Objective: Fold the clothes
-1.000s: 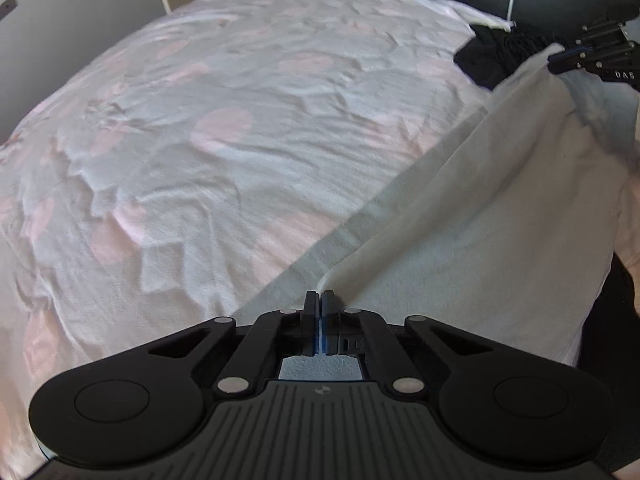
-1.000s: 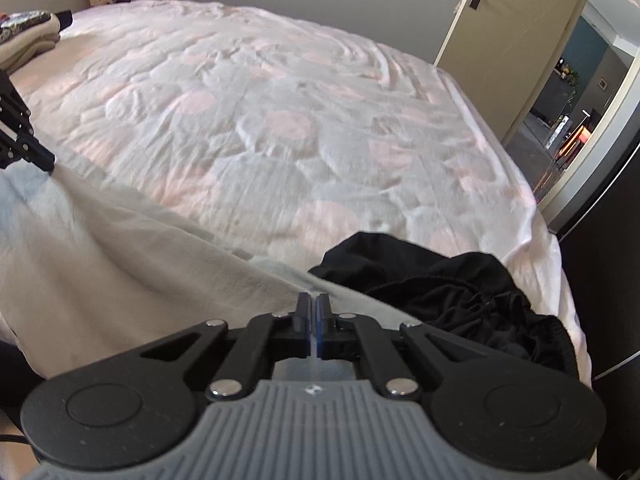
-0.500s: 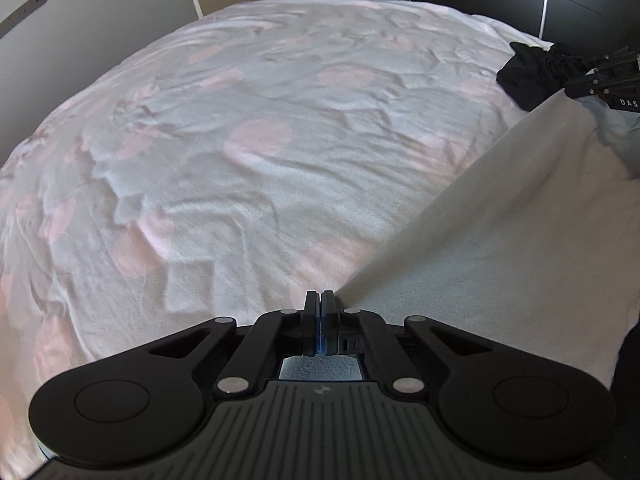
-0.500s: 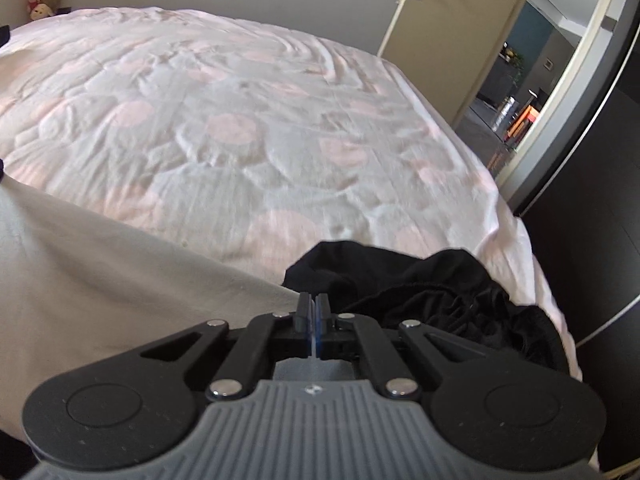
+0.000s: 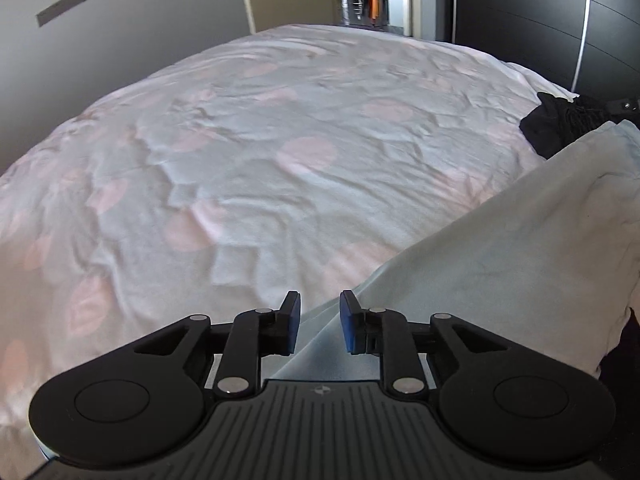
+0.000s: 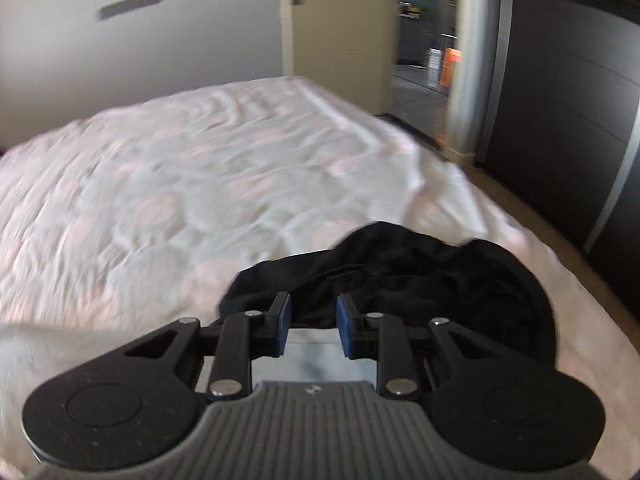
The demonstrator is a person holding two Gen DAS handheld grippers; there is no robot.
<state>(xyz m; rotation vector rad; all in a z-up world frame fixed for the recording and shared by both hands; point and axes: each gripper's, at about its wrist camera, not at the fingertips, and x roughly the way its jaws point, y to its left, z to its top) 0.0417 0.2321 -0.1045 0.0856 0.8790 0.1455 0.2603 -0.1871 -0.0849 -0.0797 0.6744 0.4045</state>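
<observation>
Over a bed (image 5: 248, 168) covered with a pale, pink-spotted sheet, both grippers are angled downward toward the near edge. The left gripper (image 5: 319, 322) is seen with its jaws opening; a corner of the pale garment (image 5: 500, 248) lies in the gap between the blue pads (image 5: 348, 326), which are not pressed on it. From that corner the garment is spread rightward along the bed's near edge, up to a crumpled black garment (image 5: 560, 128). The right gripper (image 6: 310, 326) is likewise shown with jaws opening, a strip of pale cloth (image 6: 312, 354) lying between and below its pads, ungripped. The black garment (image 6: 420, 276) is heaped just beyond the right fingertips. The right view is blurred.
</observation>
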